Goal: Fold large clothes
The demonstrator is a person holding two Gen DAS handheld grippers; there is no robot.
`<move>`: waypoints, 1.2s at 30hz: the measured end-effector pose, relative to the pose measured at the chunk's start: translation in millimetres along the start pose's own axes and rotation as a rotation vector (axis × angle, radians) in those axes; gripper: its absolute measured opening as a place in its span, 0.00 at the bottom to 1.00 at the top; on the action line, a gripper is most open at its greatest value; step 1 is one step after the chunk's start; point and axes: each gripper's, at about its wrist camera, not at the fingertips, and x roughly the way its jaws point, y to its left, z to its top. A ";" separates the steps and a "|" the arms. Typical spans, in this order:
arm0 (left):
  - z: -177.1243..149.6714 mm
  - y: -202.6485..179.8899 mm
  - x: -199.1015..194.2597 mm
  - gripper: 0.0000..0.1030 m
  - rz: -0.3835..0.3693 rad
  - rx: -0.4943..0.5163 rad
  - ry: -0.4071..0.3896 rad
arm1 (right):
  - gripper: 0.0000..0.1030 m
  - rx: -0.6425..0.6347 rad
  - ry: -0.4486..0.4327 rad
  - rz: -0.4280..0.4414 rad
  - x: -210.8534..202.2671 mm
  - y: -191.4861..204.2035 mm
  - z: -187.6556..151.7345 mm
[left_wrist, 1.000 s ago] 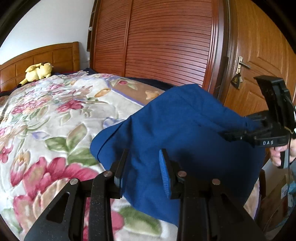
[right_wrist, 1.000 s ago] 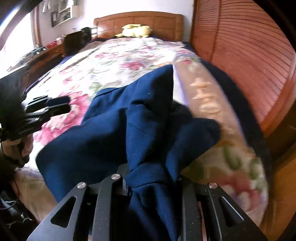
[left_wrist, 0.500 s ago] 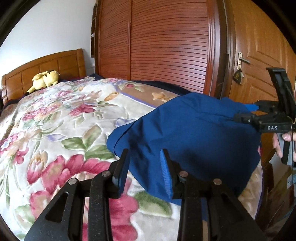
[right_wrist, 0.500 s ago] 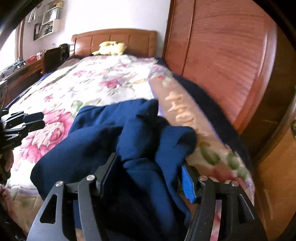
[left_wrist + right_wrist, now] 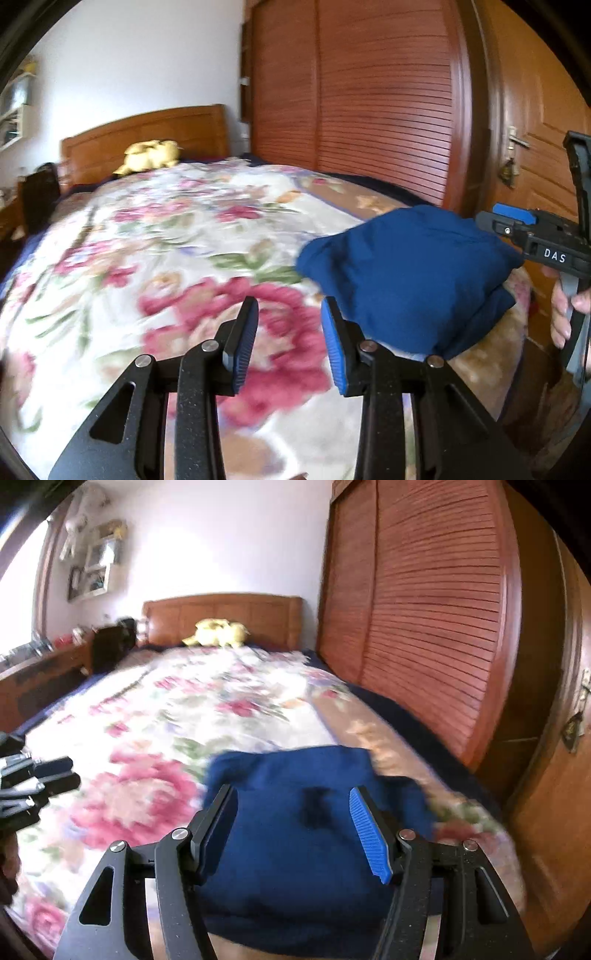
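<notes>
Blue folded clothes (image 5: 295, 834) sit in a soft pile near the foot corner of the flowery bed (image 5: 147, 258), let go so they can rest there, with the right gripper (image 5: 295, 830) just opened wide and empty above them and the left gripper (image 5: 288, 339) half open beside them, holding nothing.

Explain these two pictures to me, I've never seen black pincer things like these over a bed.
A person holds one handheld two-finger tool in each hand; a wide-angle camera on each looks along its fingers. The left camera shows the left tool open over the floral blanket, with nothing between its fingers. At that picture's right edge is the right tool in a hand. The right camera shows the right tool, whose fingers have just been opening, above the folded dark blue garment without pinching it. A yellow plush toy sits by the wooden headboard.
</notes>
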 end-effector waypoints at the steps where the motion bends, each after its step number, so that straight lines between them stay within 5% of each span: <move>1: -4.1 8.1 -9.0 0.35 0.023 -0.011 -0.003 | 0.63 0.011 -0.009 0.029 -1.0 13.3 -1.8; 11: -35.2 88.6 -68.4 0.35 0.254 -0.076 -0.033 | 0.63 0.041 -0.043 0.215 0.0 113.4 -15.4; 17: -45.1 119.9 -80.9 0.35 0.309 -0.114 -0.041 | 0.65 0.014 -0.042 0.256 6.5 138.0 -14.6; 21: -43.1 136.7 -87.6 0.35 0.335 -0.142 -0.058 | 0.83 0.011 -0.045 0.289 33.3 149.2 -1.9; 24: -39.0 149.8 -89.6 0.35 0.372 -0.159 -0.087 | 0.87 0.017 -0.077 0.320 42.2 160.6 4.6; 36: -55.5 188.9 -80.8 0.35 0.417 -0.189 -0.145 | 0.87 -0.036 -0.130 0.288 71.9 198.5 -18.6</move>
